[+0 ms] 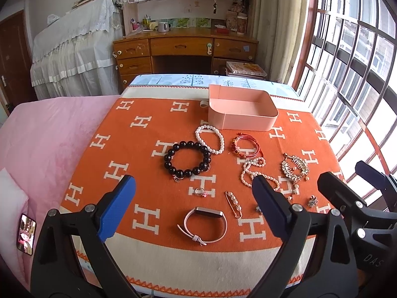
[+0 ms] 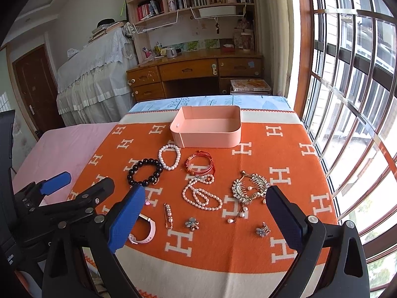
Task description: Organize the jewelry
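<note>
While both tools hover above the near edge of the orange blanket (image 1: 139, 149), the left gripper (image 1: 193, 198) has its blue pads spread wide and holds nothing; the right gripper (image 2: 206, 213) is likewise wide open and empty. Between the left fingers, at lower centre of the left wrist view, lies the pink watch band (image 1: 202, 226), its long axis running left to right across the finger gap, with the small ring (image 1: 199, 192) just above it. The pearl necklace (image 2: 201, 195) sits centred between the right fingers in the right wrist view. The pink box (image 1: 242, 108), open and empty, stands at upper centre, beyond all pieces. Judged by position, the left gripper is nearer the watch band.
</note>
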Motion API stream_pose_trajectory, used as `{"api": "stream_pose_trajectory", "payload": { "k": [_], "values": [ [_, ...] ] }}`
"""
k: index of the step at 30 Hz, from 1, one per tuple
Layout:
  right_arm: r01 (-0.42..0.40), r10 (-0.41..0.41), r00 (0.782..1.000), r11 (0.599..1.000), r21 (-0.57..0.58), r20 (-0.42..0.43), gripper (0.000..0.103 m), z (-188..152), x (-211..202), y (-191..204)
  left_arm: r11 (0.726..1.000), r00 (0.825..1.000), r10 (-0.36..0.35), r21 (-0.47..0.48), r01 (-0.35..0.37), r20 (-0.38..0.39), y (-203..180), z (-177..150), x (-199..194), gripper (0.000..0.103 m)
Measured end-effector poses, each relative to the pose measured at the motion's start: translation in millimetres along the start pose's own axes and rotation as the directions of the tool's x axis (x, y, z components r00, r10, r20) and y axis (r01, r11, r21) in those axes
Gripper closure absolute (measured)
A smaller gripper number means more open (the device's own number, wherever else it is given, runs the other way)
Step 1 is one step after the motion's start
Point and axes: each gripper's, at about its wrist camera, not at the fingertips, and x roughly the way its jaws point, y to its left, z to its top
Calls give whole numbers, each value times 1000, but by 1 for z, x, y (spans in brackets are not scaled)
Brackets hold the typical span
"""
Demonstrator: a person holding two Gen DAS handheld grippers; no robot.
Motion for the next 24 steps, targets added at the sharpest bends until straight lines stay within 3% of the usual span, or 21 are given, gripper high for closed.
{"api": "stream_pose_trajectory", "payload": {
  "k": [14, 24],
  "values": [
    [2, -2, 1000, 1000, 10, -15, 4, 1, 0, 0, 1000, 1000, -4, 2, 4, -4, 0, -2, 1, 9],
    [15, -13, 999, 999, 32, -43, 4, 4, 6, -2, 1000, 999, -8, 10, 8, -54, 3, -1, 15, 9]
  ]
}}
